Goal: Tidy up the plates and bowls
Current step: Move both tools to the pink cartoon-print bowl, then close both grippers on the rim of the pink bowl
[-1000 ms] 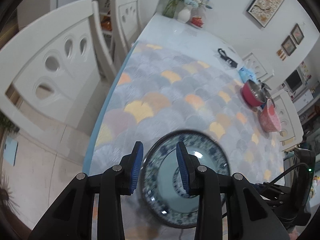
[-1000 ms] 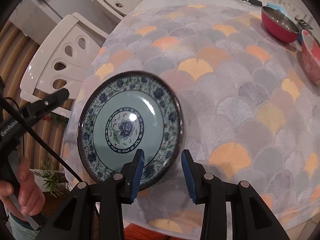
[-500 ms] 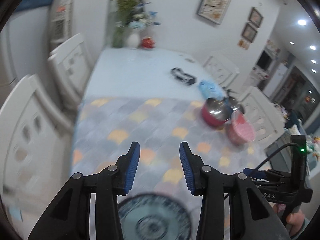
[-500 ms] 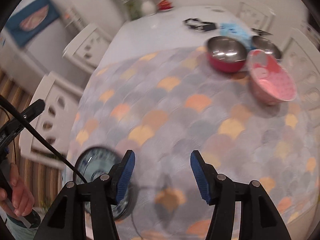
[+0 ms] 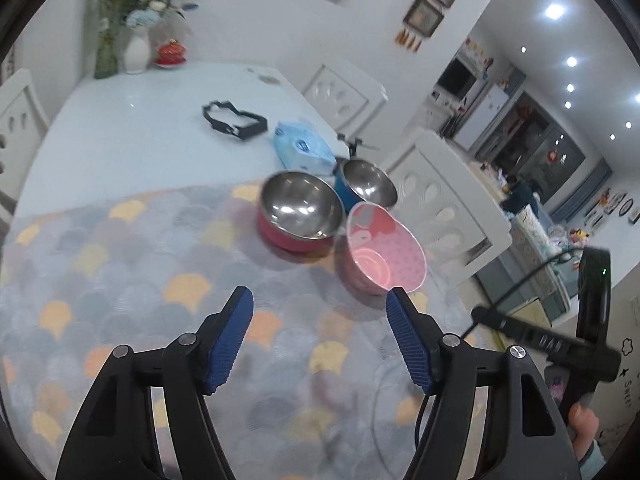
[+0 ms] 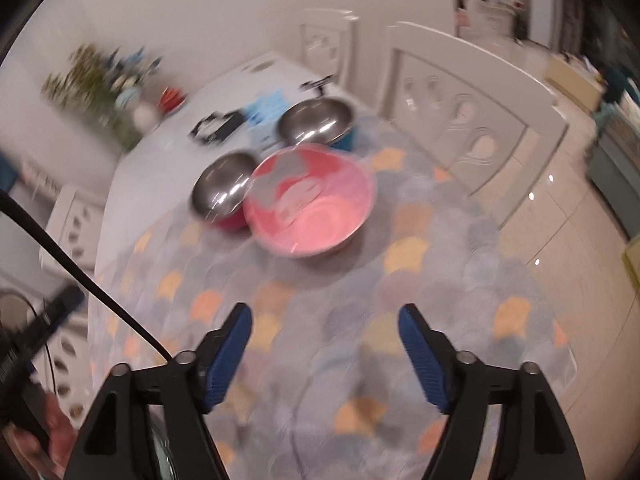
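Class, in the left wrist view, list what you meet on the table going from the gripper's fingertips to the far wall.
Pink bowl → red bowl → blue tissue pack → black strap → white vase.

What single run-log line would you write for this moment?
left gripper: open, empty | right gripper: open, empty | pink bowl: on mat, ahead of both | red bowl: beside it | step: approaching bowls

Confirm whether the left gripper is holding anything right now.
No: the left gripper has its jaws spread wide with only the patterned tablecloth between them.
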`<move>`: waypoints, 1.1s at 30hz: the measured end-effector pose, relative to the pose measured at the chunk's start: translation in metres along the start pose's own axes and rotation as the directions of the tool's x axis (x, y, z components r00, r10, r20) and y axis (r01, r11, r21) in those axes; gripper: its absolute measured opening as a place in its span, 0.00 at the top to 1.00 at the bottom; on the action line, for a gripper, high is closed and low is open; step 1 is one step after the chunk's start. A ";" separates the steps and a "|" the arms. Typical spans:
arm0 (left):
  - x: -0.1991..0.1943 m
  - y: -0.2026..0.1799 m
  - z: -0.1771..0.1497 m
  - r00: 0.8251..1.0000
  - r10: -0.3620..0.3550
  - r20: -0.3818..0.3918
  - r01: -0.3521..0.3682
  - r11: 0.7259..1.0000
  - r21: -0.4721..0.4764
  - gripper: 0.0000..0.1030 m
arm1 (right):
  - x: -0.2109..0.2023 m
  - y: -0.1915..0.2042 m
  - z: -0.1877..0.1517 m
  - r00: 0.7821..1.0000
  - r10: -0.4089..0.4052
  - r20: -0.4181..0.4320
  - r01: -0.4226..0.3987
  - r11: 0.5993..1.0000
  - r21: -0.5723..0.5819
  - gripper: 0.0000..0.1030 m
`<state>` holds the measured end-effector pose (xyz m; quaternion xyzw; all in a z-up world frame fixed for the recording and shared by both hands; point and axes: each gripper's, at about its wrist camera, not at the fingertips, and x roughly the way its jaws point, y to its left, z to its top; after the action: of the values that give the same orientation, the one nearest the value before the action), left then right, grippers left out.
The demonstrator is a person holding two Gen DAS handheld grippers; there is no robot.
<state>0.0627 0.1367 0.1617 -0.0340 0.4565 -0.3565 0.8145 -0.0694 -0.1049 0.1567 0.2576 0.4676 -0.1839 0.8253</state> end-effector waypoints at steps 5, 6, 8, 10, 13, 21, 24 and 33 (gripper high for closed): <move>0.035 -0.024 0.004 0.998 0.036 -0.047 -0.038 0.998 -0.055 0.34 | 0.031 -0.036 0.040 0.995 0.077 -0.056 -0.074 0.995 0.067 0.25; 0.042 -0.028 0.003 0.997 0.045 -0.060 -0.049 0.997 -0.057 0.34 | 0.038 -0.042 0.046 0.994 0.083 -0.065 -0.079 0.994 0.071 0.25; 0.061 -0.038 0.003 0.994 0.068 -0.083 -0.073 0.996 -0.055 0.34 | 0.052 -0.053 0.059 0.992 0.090 -0.087 -0.084 0.994 0.073 0.25; 0.075 -0.044 0.003 0.992 0.087 -0.093 -0.093 0.994 -0.065 0.34 | 0.066 -0.061 0.067 0.989 0.098 -0.112 -0.090 0.993 0.072 0.25; 0.093 -0.044 0.001 0.989 0.094 -0.110 -0.106 0.989 -0.106 0.35 | 0.087 -0.071 0.073 0.979 0.115 -0.168 -0.105 0.992 0.066 0.25; 0.137 -0.047 0.006 0.987 0.108 -0.115 -0.127 0.975 -0.180 0.38 | 0.129 -0.076 0.088 0.951 0.181 -0.251 -0.174 0.984 0.047 0.25; 0.154 -0.044 0.013 0.989 0.097 -0.114 -0.120 0.969 -0.214 0.41 | 0.141 -0.070 0.093 0.947 0.198 -0.254 -0.197 0.980 0.030 0.25; 0.202 -0.043 0.011 0.982 0.084 -0.168 -0.122 0.966 -0.229 0.82 | 0.174 -0.054 0.096 0.943 0.178 -0.281 -0.202 0.978 -0.058 0.70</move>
<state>0.1138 -0.0217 0.0392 -0.0796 0.5597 -0.2576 0.7836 0.0522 -0.2166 0.0340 0.2888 0.5576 -0.0456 0.7769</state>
